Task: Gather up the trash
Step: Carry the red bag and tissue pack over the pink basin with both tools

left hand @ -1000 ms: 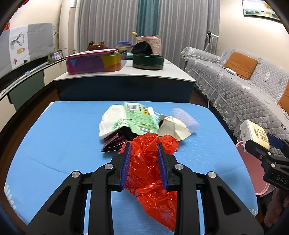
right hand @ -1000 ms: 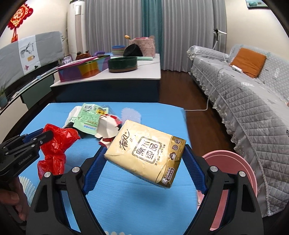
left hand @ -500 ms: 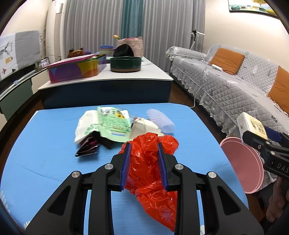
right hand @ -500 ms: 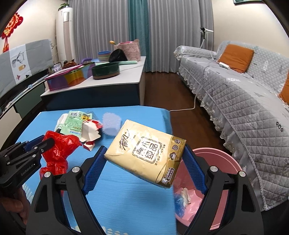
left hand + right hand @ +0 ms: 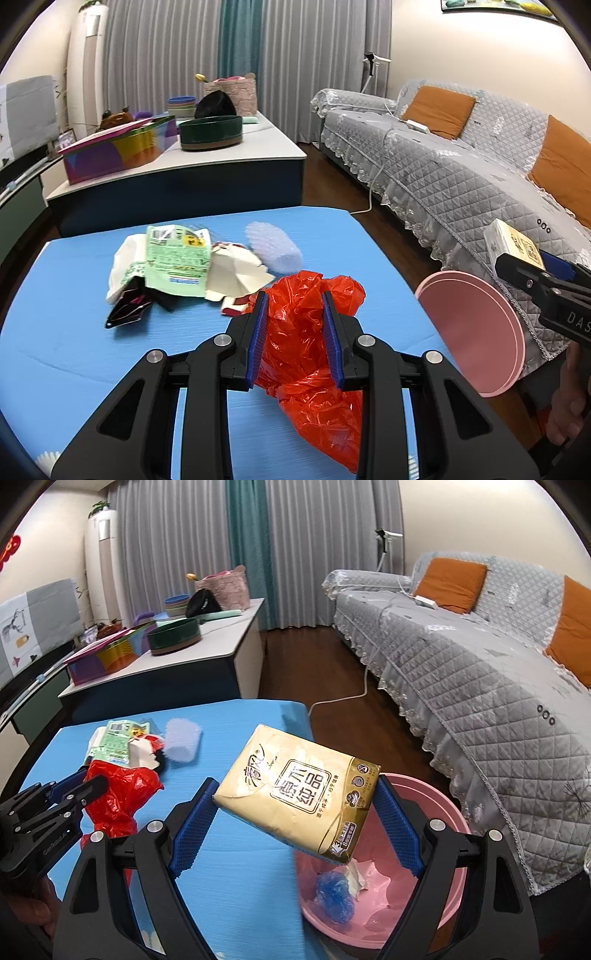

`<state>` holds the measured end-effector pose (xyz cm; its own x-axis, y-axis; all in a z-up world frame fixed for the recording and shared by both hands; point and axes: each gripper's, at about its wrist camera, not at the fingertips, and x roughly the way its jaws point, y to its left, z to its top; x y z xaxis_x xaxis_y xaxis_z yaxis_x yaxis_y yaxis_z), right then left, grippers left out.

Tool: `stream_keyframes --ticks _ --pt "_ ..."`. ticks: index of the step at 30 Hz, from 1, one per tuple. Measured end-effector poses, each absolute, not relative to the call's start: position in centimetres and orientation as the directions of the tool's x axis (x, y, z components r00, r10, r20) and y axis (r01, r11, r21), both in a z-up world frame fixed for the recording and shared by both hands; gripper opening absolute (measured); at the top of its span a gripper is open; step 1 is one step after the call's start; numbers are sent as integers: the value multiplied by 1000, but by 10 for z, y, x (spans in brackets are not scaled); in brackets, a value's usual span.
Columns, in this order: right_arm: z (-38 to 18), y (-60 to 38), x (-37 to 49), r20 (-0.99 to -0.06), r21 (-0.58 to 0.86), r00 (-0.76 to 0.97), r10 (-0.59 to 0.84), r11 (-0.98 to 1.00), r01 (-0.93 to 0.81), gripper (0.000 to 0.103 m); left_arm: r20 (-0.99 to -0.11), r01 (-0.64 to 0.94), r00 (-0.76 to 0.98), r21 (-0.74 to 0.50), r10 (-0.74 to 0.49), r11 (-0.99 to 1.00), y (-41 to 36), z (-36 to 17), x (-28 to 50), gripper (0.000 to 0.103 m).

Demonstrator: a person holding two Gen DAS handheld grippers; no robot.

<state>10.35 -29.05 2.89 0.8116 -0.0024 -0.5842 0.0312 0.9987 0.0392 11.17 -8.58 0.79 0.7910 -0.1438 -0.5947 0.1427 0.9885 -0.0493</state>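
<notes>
My left gripper (image 5: pixel 294 306) is shut on a crumpled red plastic bag (image 5: pixel 314 354) and holds it above the blue table (image 5: pixel 74 332). My right gripper (image 5: pixel 295 794) is shut on a yellow tissue pack (image 5: pixel 299 794) and holds it over the near rim of the pink basin (image 5: pixel 417 897), which stands on the floor right of the table. The basin shows in the left wrist view (image 5: pixel 476 328) too. A pile of wrappers (image 5: pixel 177 258) and a white bubble-wrap roll (image 5: pixel 273 247) lie on the table beyond the red bag.
The basin holds a blue wad (image 5: pixel 334 897) and white paper (image 5: pixel 360 878). A grey sofa (image 5: pixel 480 672) runs along the right. A white-topped cabinet (image 5: pixel 207 162) with boxes and bowls stands behind the table. A cable (image 5: pixel 347 698) lies on the wood floor.
Both grippers have swung to the right with their loads. The pink basin has come into full view under the tissue pack, and the trash pile has slid left in both views.
</notes>
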Motion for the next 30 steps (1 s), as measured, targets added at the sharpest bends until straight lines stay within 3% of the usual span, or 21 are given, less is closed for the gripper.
stream_keyframes --ticks 30 --pt "36 -401 98 -561 101 815 -143 966 240 83 -606 287 756 -32 -247 957 -164 21 121 28"
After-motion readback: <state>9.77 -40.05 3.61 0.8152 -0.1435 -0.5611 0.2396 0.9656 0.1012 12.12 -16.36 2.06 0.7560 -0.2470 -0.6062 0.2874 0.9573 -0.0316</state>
